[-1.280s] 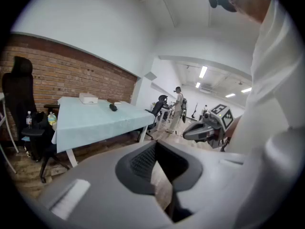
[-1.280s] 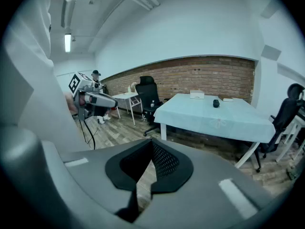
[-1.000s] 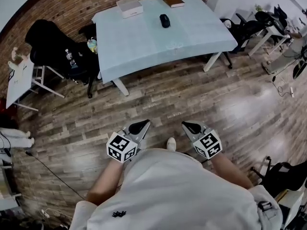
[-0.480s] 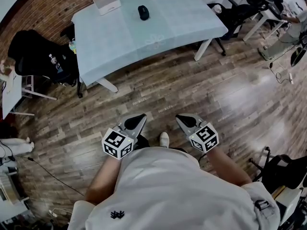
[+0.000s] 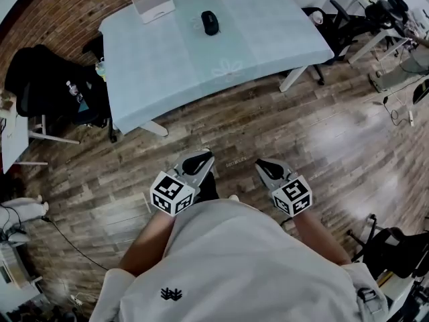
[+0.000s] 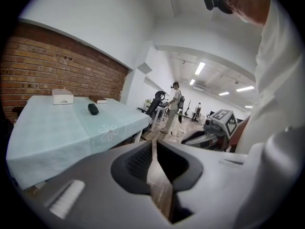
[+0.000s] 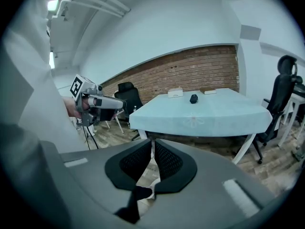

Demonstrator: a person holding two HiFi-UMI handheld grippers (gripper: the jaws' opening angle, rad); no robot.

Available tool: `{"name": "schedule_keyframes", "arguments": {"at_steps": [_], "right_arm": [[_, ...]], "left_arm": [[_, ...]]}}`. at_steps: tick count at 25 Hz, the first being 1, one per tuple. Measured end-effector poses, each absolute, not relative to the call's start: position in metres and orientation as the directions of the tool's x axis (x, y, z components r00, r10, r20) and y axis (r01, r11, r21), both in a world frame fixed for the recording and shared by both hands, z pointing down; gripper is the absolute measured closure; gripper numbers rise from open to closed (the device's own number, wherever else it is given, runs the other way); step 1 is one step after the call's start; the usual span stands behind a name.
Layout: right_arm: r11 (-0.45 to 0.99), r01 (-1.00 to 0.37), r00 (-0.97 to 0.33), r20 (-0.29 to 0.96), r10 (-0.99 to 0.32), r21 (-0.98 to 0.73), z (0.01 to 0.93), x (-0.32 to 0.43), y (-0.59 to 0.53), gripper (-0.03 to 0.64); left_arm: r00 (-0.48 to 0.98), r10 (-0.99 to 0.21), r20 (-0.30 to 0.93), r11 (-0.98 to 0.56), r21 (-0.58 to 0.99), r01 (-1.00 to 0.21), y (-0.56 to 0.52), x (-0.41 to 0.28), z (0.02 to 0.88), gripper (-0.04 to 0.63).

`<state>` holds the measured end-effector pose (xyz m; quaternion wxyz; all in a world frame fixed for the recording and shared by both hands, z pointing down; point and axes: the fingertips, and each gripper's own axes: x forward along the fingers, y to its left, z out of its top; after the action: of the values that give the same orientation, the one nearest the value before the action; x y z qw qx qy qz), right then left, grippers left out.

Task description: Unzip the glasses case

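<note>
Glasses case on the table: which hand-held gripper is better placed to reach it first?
Left, narrowly. The glasses case lies far off on the table; the left hand-held gripper lines up with it more closely than the right hand-held gripper. Both are shut and empty.

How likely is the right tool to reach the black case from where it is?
Unlikely as things stand: the right tool hangs by the person's body, with wooden floor between it and the table bearing the black case. Nothing blocks the path.
</note>
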<state>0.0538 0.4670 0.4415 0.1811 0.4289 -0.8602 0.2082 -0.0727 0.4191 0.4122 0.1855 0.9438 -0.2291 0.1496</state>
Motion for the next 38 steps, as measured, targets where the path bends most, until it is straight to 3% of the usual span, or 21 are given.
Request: {"name": "schedule_keyframes", "arguments": {"at_steps": [12,19,29,38], "right_arm": [[0.498,-0.862,-0.470,0.522,-0.712,-0.096,0.427,0.037,0.279,0.606],[0.533,-0.842,-0.491,0.532,-0.690,-0.085,0.440,0.051,0.179,0.606],[0.680,-0.732,-0.592,0.534,-0.604,-0.043,0.476,0.095,0.002,0.606],[0.766,-0.640,-0.635,0.604,-0.481,-0.063,0.549,0.094,-0.084,0.589]], "left_arm": [[0.901,-0.252,0.354,-0.905,0.244,-0.349,0.221,-0.073,0.399,0.535],[0.880,-0.306,0.364,-0.881,0.240,-0.406,0.123,-0.060,0.408,0.535],[0.780,-0.405,0.477,-0.828,0.171,-0.534,-0.033,-0.014,0.427,0.535],[0.693,-0.432,0.578,-0.806,0.097,-0.583,-0.133,0.014,0.465,0.535]]}}
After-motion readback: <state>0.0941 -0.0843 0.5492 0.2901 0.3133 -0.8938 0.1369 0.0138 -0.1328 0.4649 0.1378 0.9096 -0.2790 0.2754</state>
